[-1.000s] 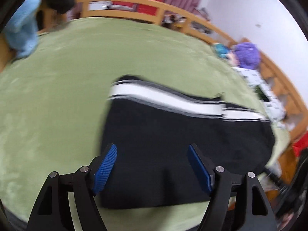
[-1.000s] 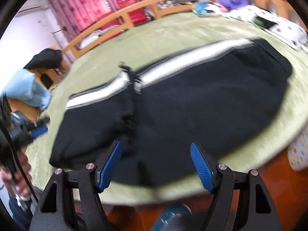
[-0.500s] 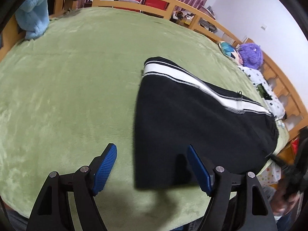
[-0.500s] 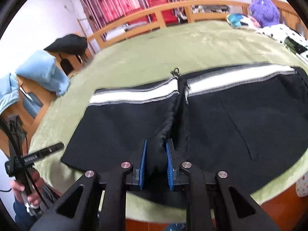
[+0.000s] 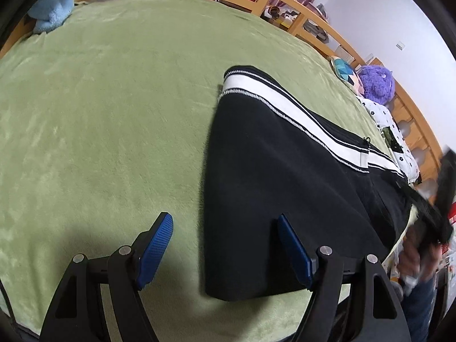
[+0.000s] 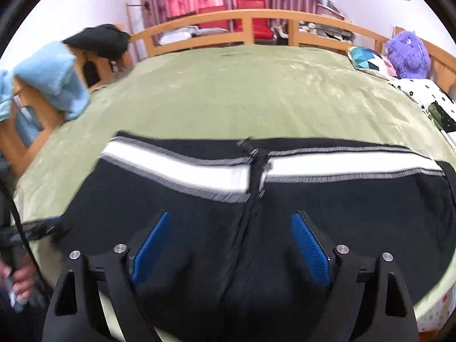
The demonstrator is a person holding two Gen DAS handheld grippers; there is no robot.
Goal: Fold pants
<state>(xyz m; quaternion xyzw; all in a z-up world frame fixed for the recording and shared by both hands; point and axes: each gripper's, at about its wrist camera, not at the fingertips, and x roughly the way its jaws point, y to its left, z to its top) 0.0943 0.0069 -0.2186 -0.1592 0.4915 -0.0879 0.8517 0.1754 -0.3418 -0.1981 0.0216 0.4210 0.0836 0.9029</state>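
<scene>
Your right claw (image 6: 230, 252), jaws just sprung wide off the centre seam, holds nothing above the pants (image 6: 199, 228) lying flat on the bed (image 6: 256, 91), while your left claw (image 5: 225, 252), equally open and empty, straddles their left edge, seemingly to lift it over.

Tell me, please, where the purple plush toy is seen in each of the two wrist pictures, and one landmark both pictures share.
Left wrist view: purple plush toy at the right edge, upper half, beside the wooden bed rail.
Right wrist view: purple plush toy at the upper right, beyond the green blanket.
Shared landmark: the white stripe on the black pants.
</scene>
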